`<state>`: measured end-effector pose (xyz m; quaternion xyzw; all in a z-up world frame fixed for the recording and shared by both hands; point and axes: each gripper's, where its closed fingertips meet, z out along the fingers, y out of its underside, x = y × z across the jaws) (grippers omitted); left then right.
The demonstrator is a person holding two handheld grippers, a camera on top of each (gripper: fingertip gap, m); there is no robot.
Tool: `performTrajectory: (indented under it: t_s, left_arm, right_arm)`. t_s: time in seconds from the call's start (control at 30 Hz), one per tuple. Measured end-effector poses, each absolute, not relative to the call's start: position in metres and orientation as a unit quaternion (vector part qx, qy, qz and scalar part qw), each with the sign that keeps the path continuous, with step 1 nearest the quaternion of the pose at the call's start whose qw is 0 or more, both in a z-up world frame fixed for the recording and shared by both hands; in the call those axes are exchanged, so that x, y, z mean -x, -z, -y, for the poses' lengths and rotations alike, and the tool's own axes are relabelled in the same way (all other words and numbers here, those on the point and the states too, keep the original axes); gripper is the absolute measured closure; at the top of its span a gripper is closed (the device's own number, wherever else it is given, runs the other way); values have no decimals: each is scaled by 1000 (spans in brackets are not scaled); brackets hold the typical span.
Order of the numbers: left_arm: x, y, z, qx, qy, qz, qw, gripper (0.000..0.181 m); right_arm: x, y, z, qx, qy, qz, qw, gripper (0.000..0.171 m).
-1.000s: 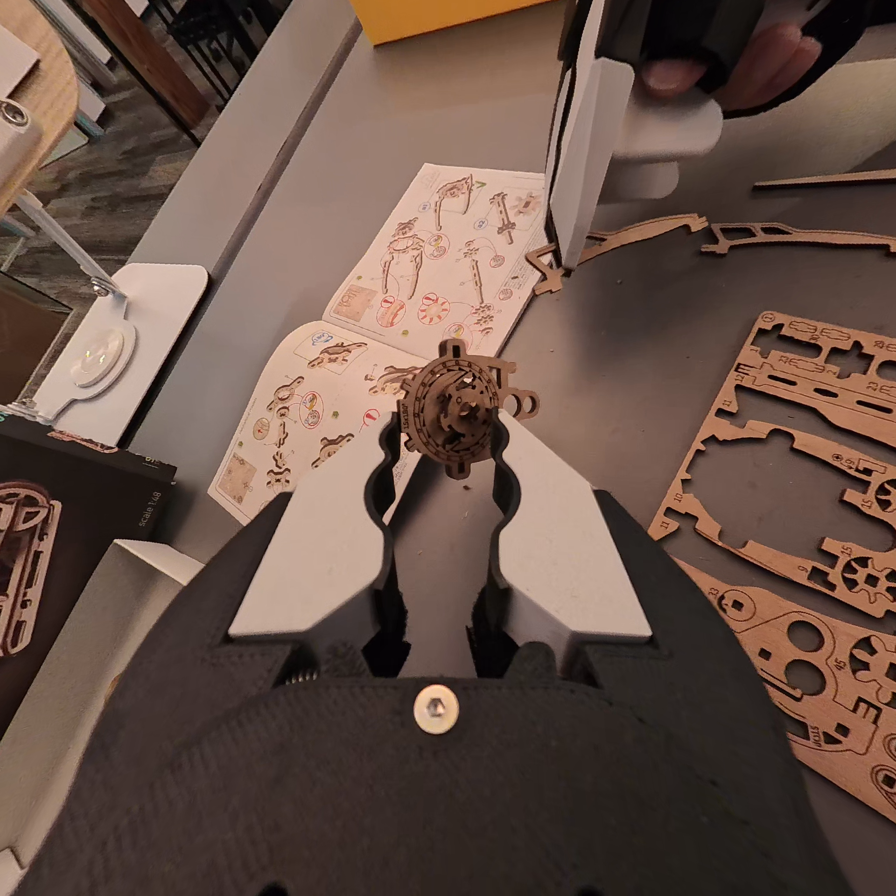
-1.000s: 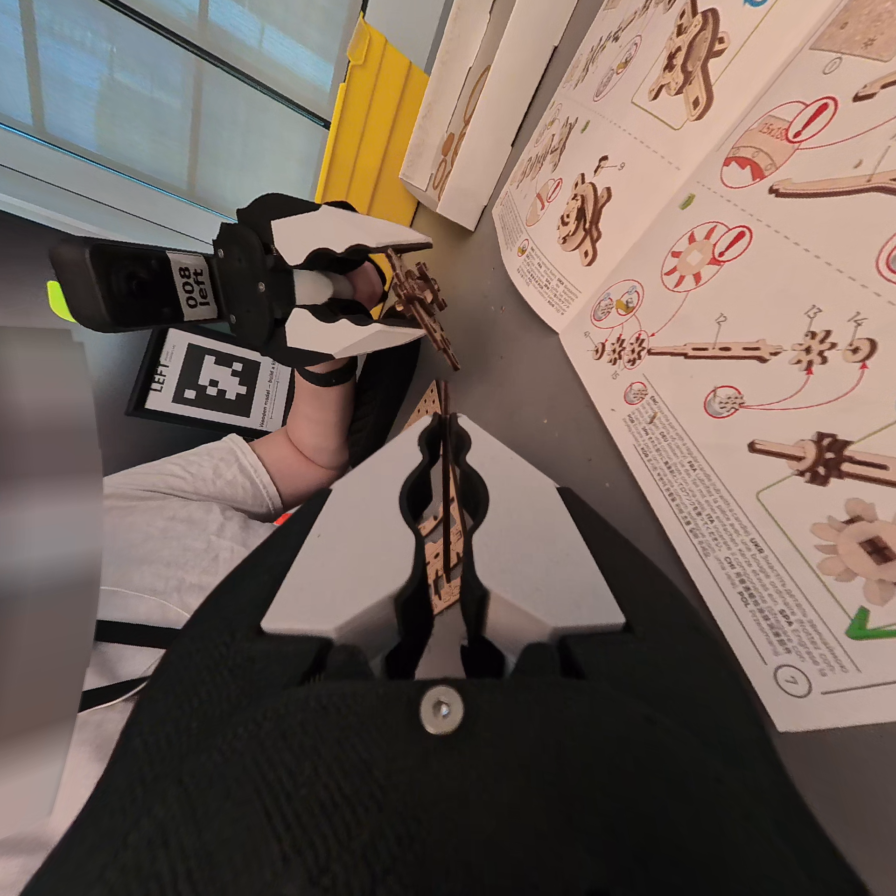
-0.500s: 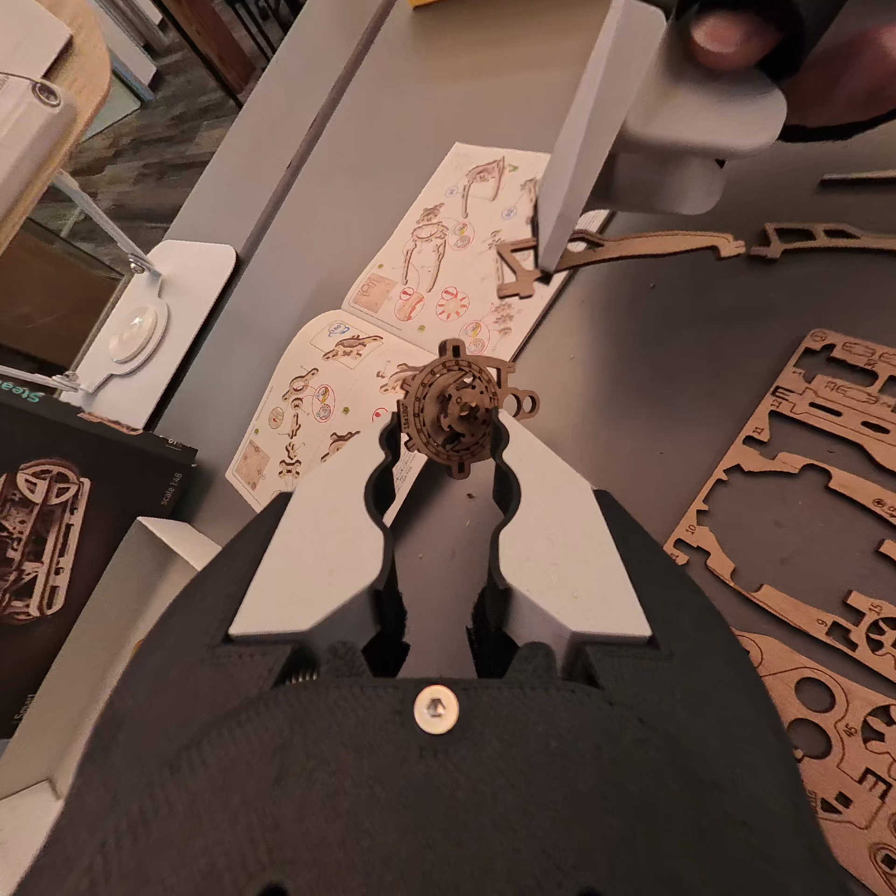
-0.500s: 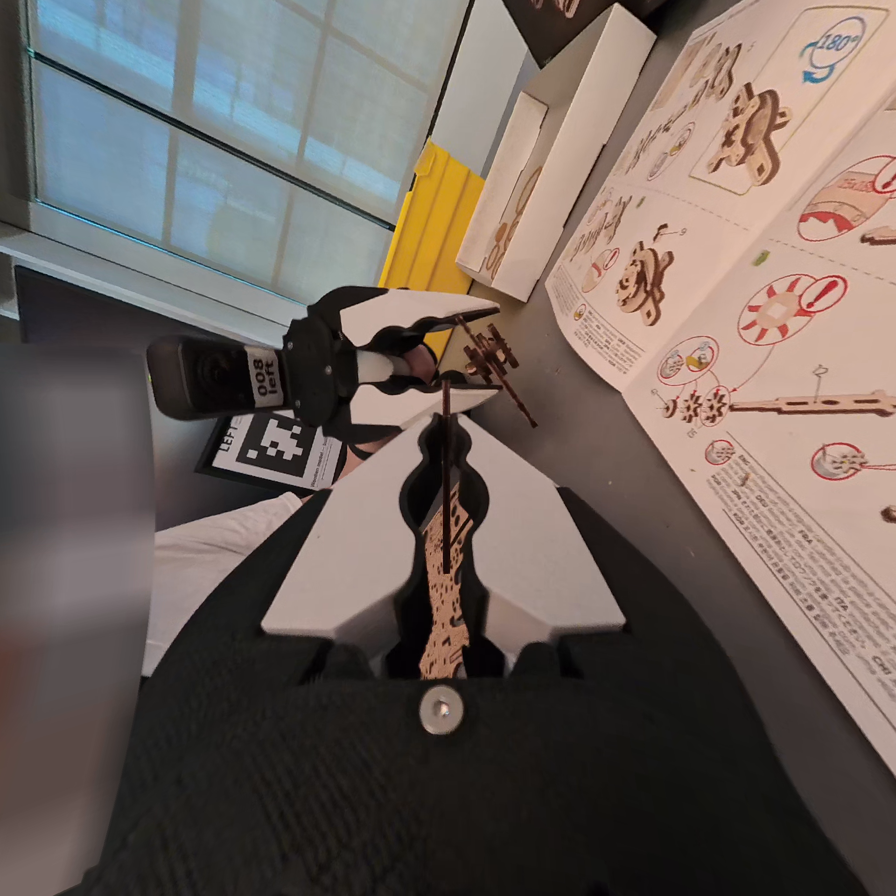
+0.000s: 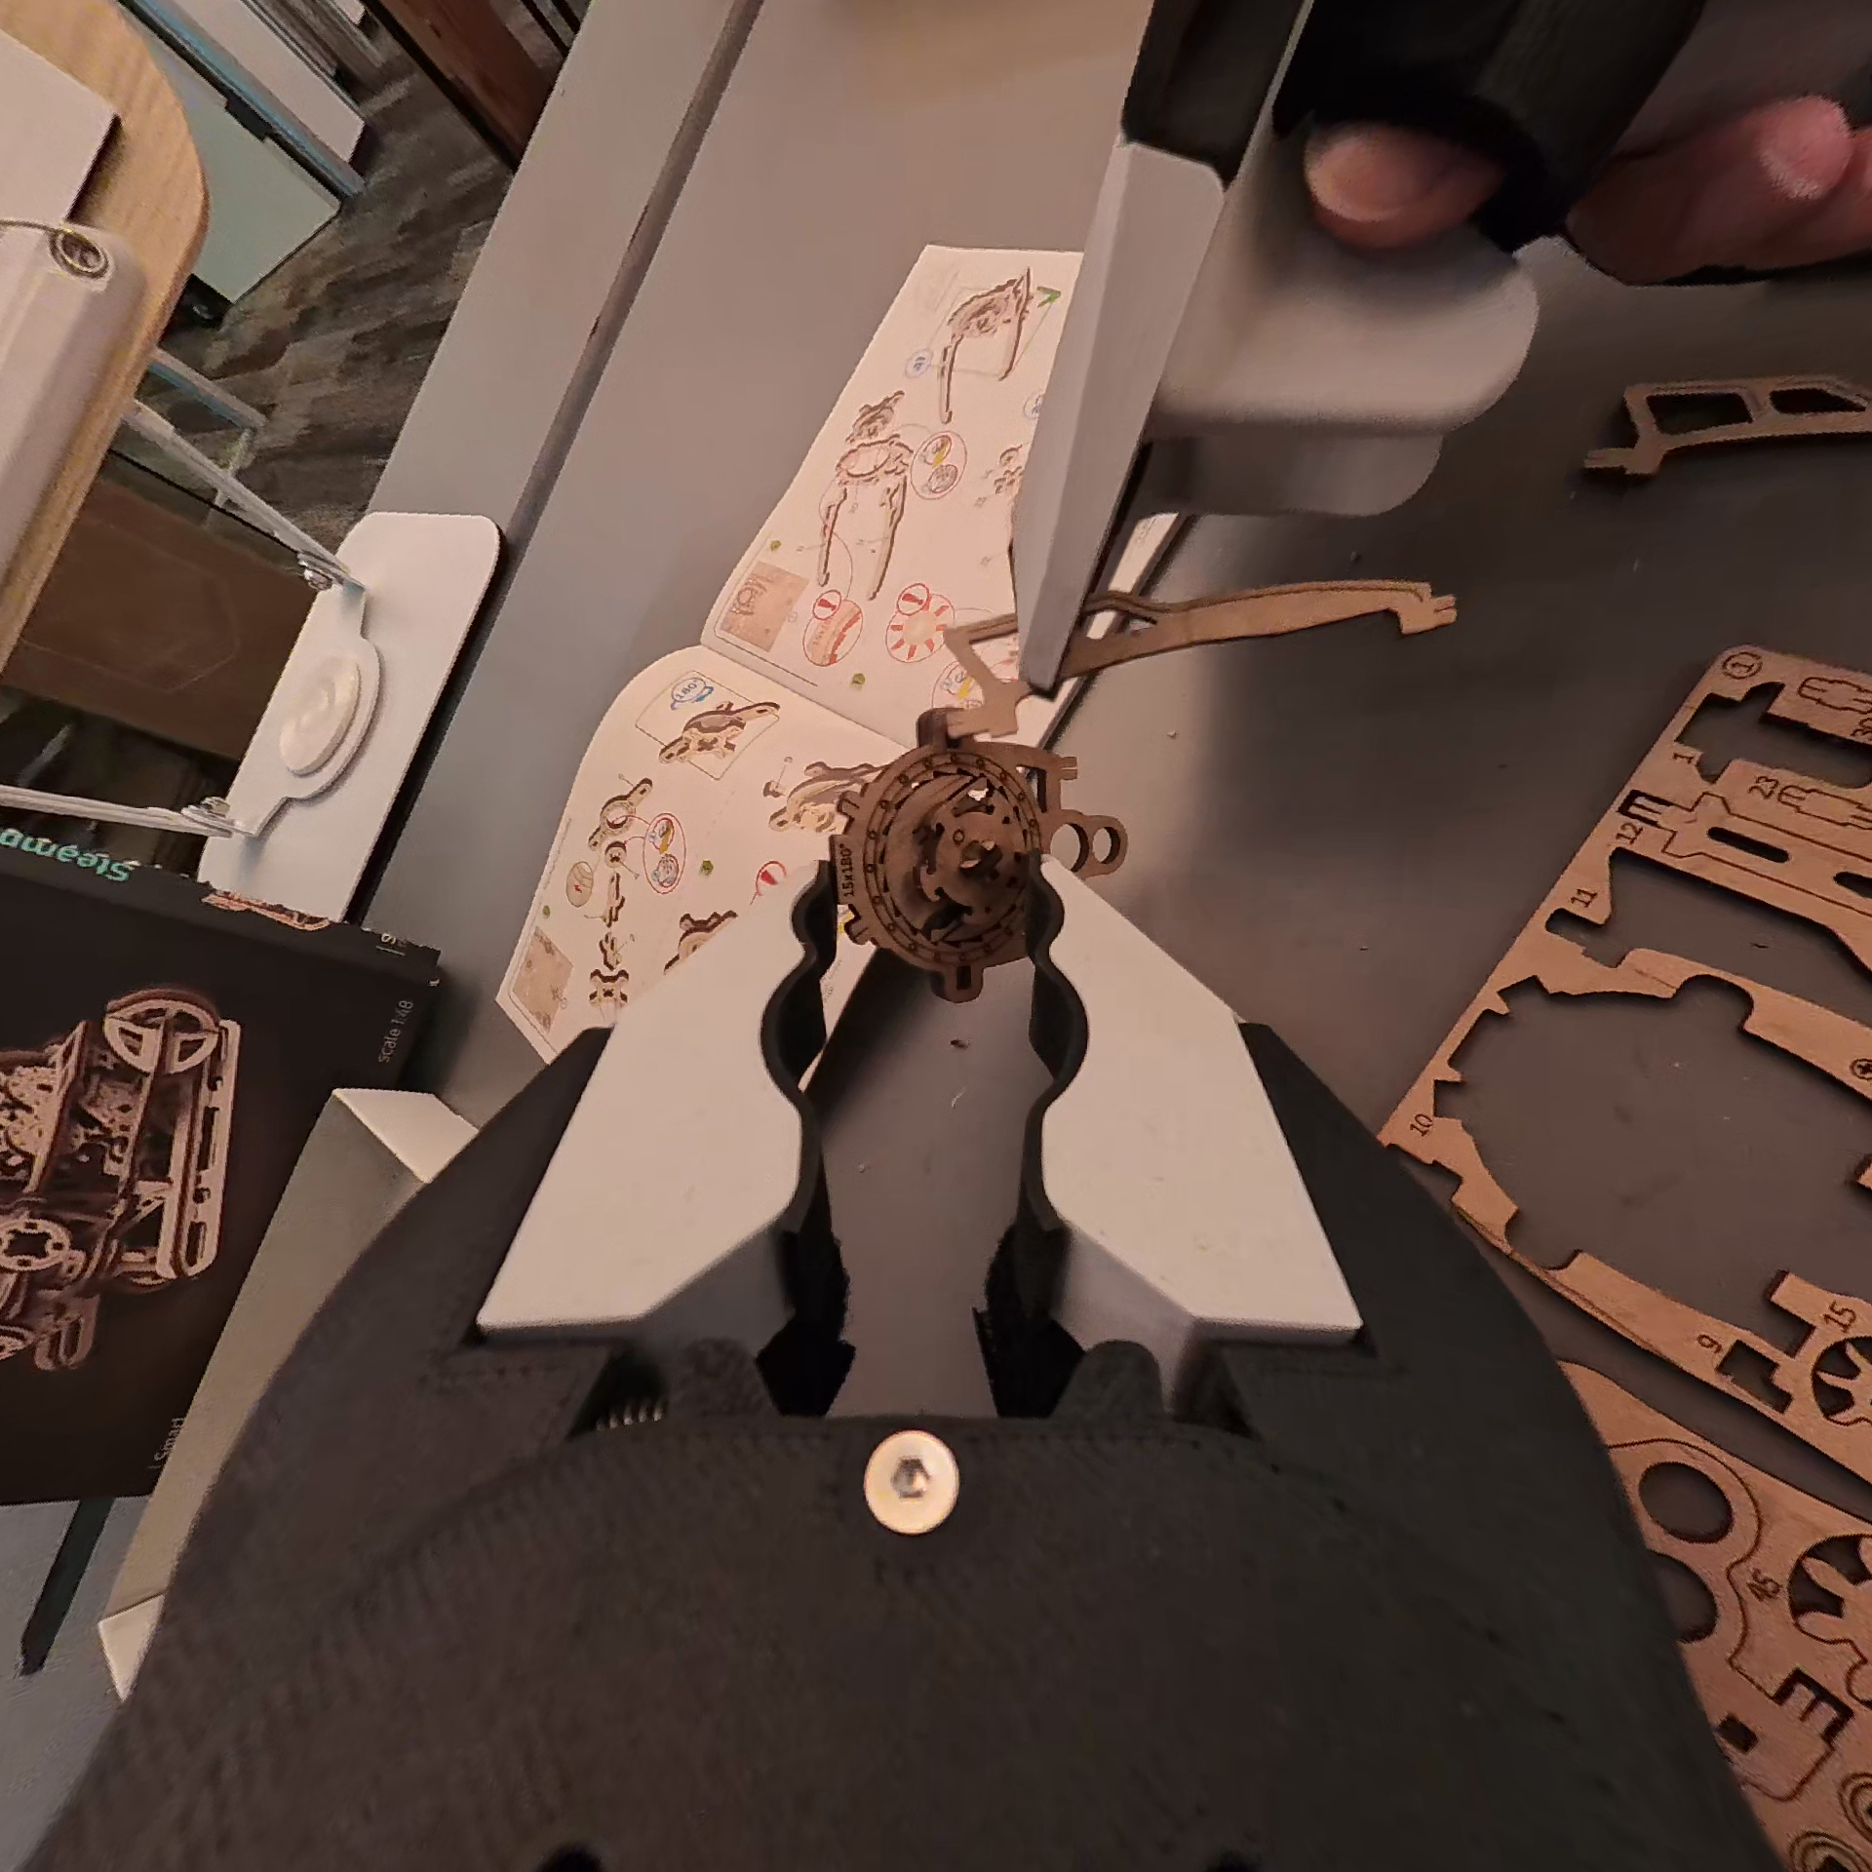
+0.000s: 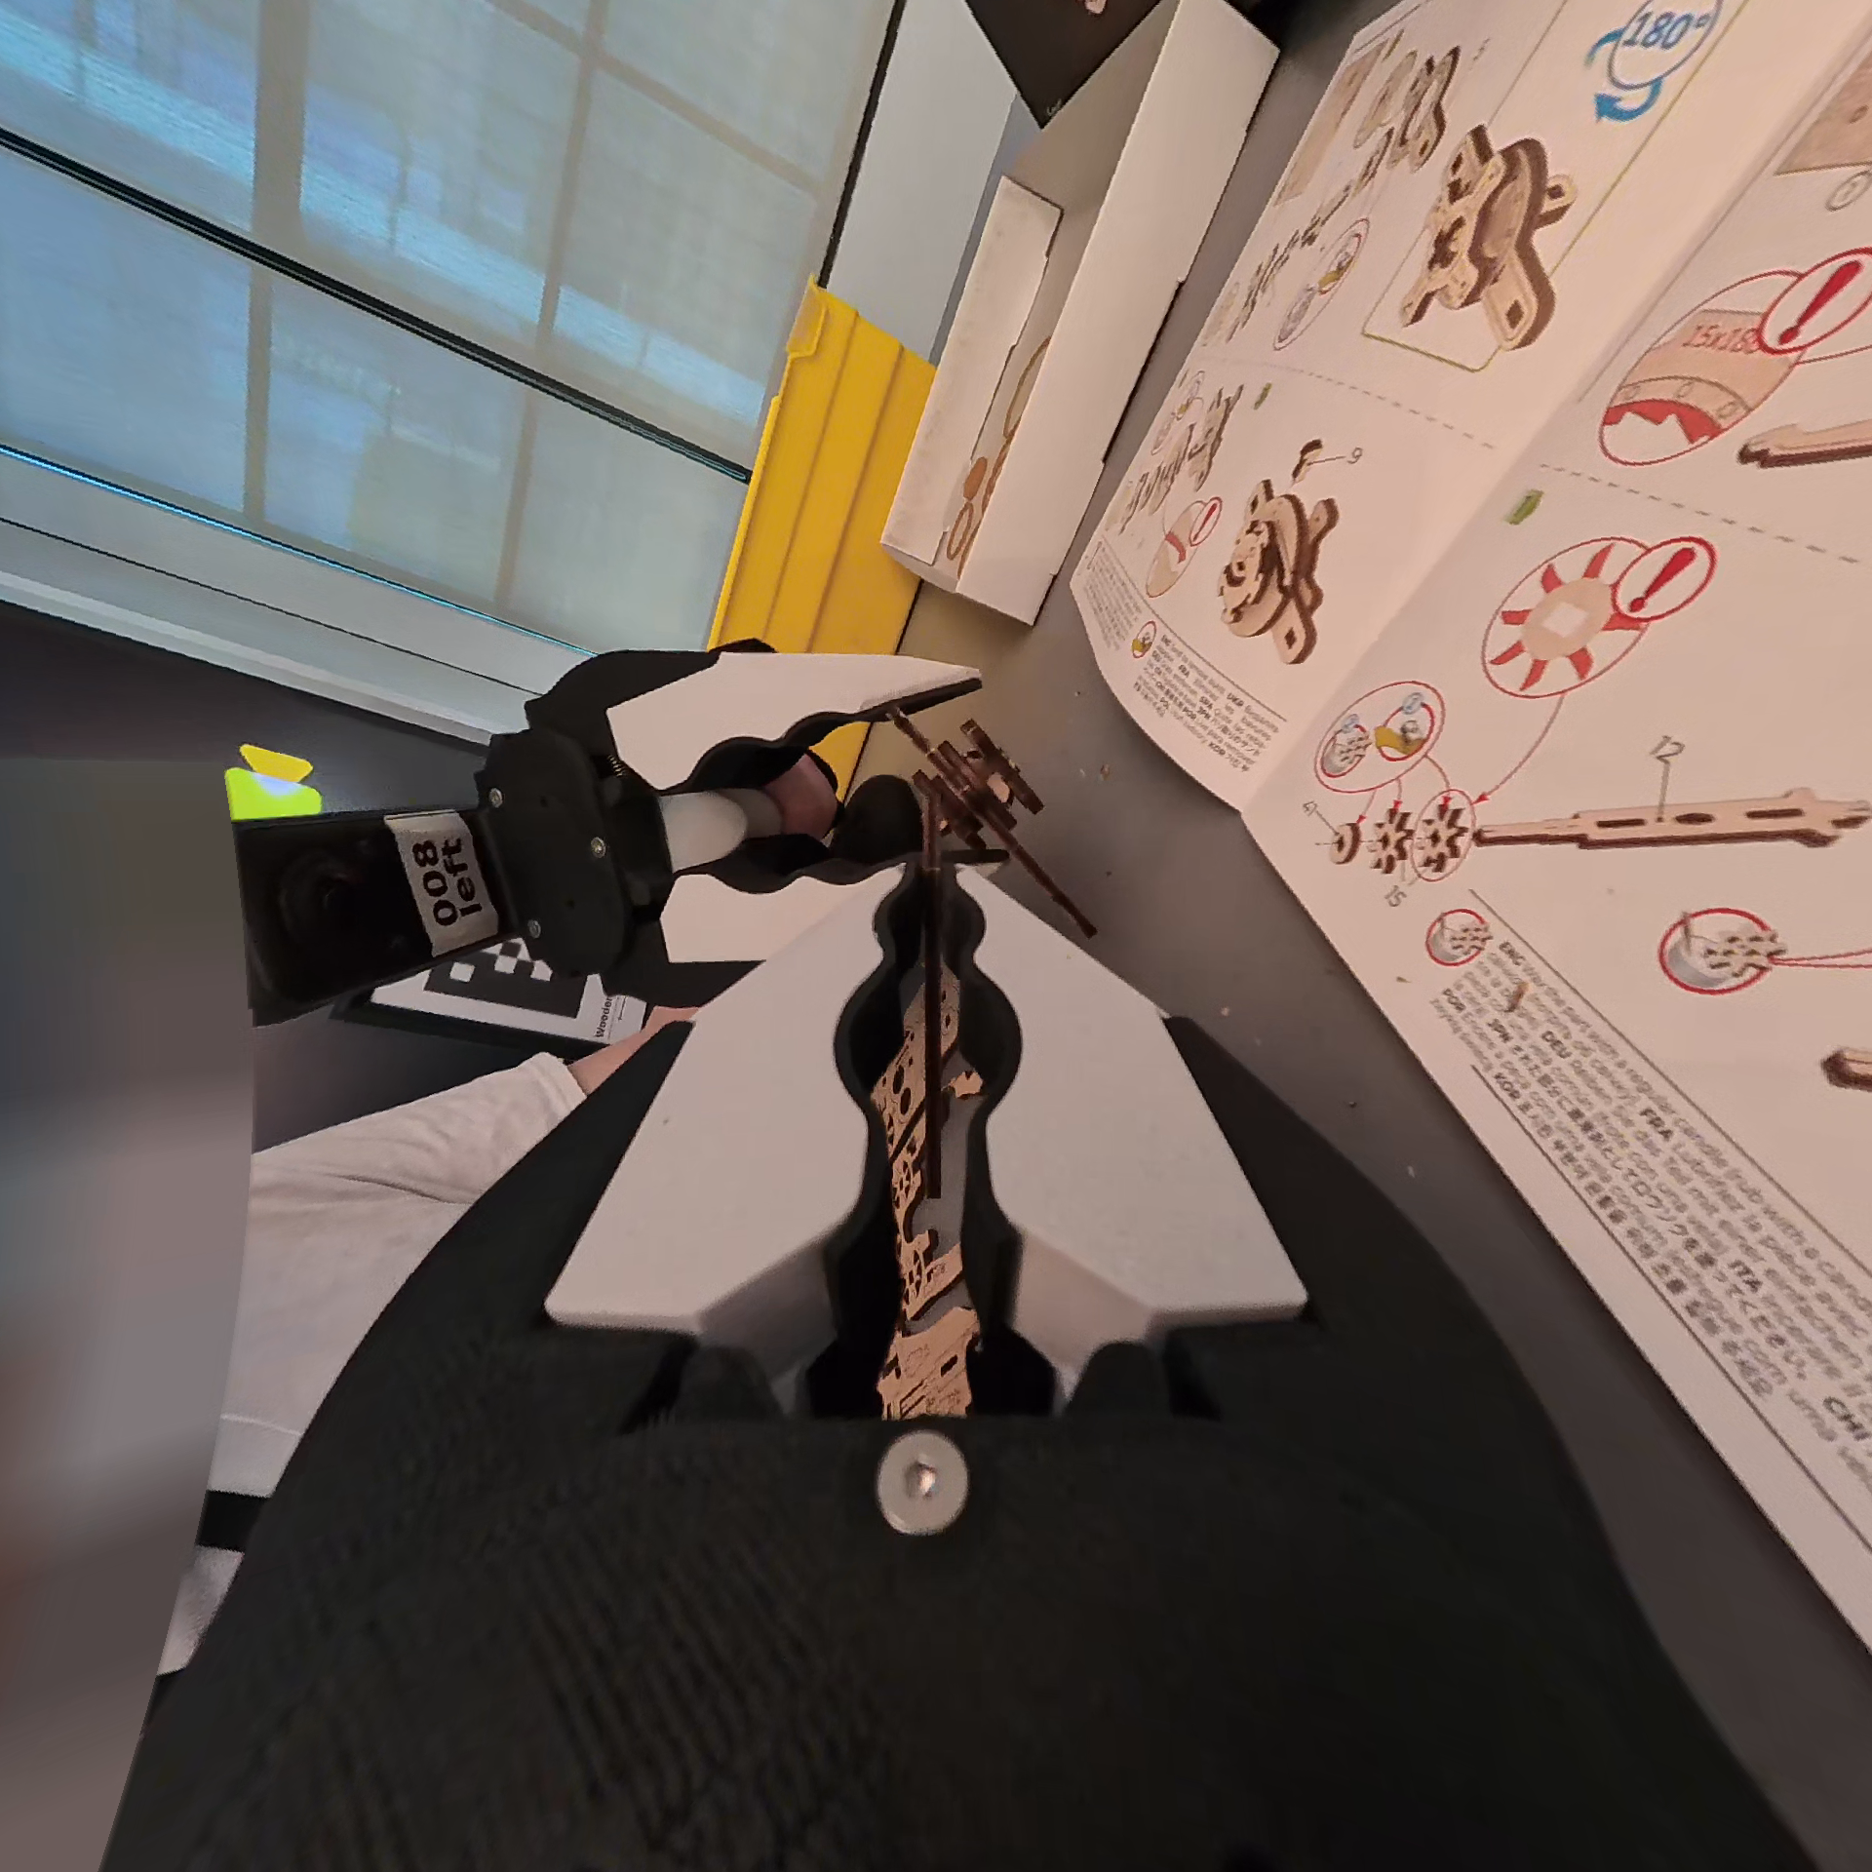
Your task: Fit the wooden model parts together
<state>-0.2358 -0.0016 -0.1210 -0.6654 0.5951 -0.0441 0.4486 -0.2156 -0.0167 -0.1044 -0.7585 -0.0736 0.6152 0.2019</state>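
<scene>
My left gripper (image 5: pixel 937 891) is shut on a round wooden gear assembly (image 5: pixel 947 861) and holds it above the dark table. My right gripper (image 5: pixel 1043 664) comes in from the top, shut on a long thin wooden strip (image 5: pixel 1236 623). The strip's notched end touches the top tab of the assembly. In the right wrist view my right gripper (image 6: pixel 930 881) pinches the strip (image 6: pixel 929 1023) edge-on. The left gripper (image 6: pixel 962 770) and the assembly (image 6: pixel 978 800) sit just beyond its tips.
An open instruction booklet (image 5: pixel 810 699) lies under the parts and also shows in the right wrist view (image 6: pixel 1519 709). Punched wooden sheets (image 5: pixel 1671 1013) lie to the right, a loose piece (image 5: pixel 1742 415) farther back. A black box (image 5: pixel 152 1114), a white box (image 6: pixel 1064 355) and a yellow bin (image 6: pixel 831 486) stand around. Less than 4 cm separates the two grippers' tips.
My right gripper has carried the strip closer to the left gripper. The strip's end, apart from the assembly before, now meets its top. The left gripper still holds the assembly the same way.
</scene>
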Motion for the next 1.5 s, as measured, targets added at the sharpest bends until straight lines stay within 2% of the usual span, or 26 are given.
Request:
performTrajectory:
  t_s: [0.33,0.77,1.5]
  left_arm:
    - [235,118,1,661,34,-593,459,146]
    - [224,111,12,549,-95,-658,507,147]
    - [224,127,22,548,-38,-689,474,147]
  right_arm:
    - [213,107,13,764,-605,69,213,171]
    - [212,114,9,760,-611,60,214,171]
    - [217,125,23,738,-663,39,118,171]
